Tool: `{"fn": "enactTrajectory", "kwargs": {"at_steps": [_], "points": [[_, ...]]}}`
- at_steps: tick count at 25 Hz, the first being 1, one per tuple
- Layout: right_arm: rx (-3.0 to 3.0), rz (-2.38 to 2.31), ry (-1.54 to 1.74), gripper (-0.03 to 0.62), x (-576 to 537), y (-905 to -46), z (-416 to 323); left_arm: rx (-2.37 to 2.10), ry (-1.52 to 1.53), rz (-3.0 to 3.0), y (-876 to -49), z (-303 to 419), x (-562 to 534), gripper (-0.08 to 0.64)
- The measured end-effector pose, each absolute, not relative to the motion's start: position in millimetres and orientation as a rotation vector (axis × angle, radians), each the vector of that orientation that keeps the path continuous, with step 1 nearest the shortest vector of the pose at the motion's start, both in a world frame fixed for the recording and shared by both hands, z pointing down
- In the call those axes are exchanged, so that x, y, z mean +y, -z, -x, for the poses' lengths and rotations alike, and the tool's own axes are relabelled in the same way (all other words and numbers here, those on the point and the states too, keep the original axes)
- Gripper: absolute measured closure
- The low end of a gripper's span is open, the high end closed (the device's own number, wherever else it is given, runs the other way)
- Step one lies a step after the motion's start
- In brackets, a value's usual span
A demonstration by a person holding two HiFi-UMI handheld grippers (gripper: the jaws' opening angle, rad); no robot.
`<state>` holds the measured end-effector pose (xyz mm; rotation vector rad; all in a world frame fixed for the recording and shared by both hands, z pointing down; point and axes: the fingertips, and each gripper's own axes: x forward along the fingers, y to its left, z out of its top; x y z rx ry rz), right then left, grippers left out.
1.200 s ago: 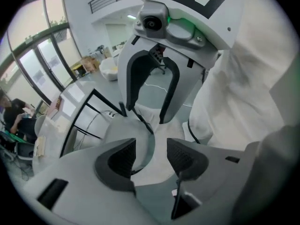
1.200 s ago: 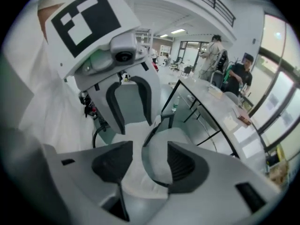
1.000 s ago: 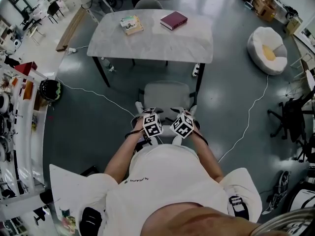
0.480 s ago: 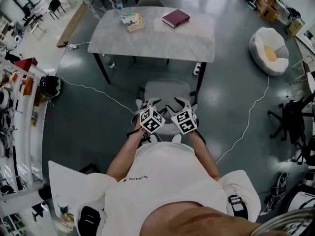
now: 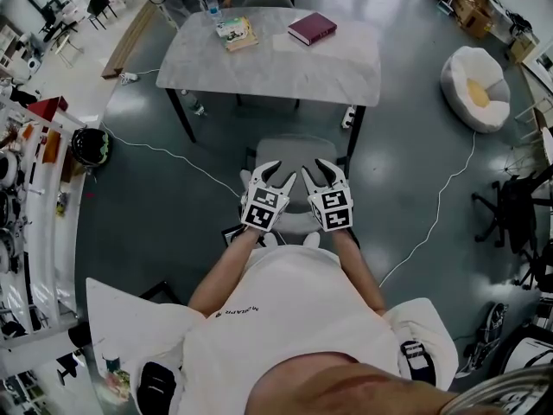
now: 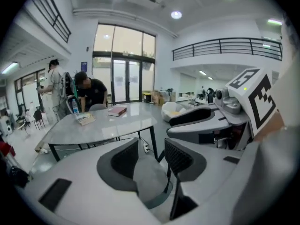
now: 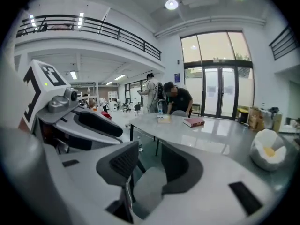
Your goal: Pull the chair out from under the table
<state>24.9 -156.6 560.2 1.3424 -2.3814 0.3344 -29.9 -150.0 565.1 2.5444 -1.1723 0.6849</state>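
Your left gripper (image 5: 275, 178) and right gripper (image 5: 323, 175) hang side by side just above the grey chair (image 5: 296, 150), clear of it. Both pairs of jaws are spread and closing, with nothing between the pads and only the chair seat showing beyond each gap. The chair stands at the near edge of the counter (image 5: 276, 67). Its far rim may sit under that edge, which is hard to judge from above. A red book (image 5: 311, 28) lies on the counter.
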Motion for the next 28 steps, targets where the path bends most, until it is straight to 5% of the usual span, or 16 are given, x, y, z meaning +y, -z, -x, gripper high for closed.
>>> {"fn": "enactTrajectory", "kwargs": {"at_steps": [28], "points": [[-2.633,-1.637,-0.262,0.58,-168.1,-425.6,-24.1,-1.397,-0.082,-2.547,-430.8,31.2,-167.5,0.557]]}}
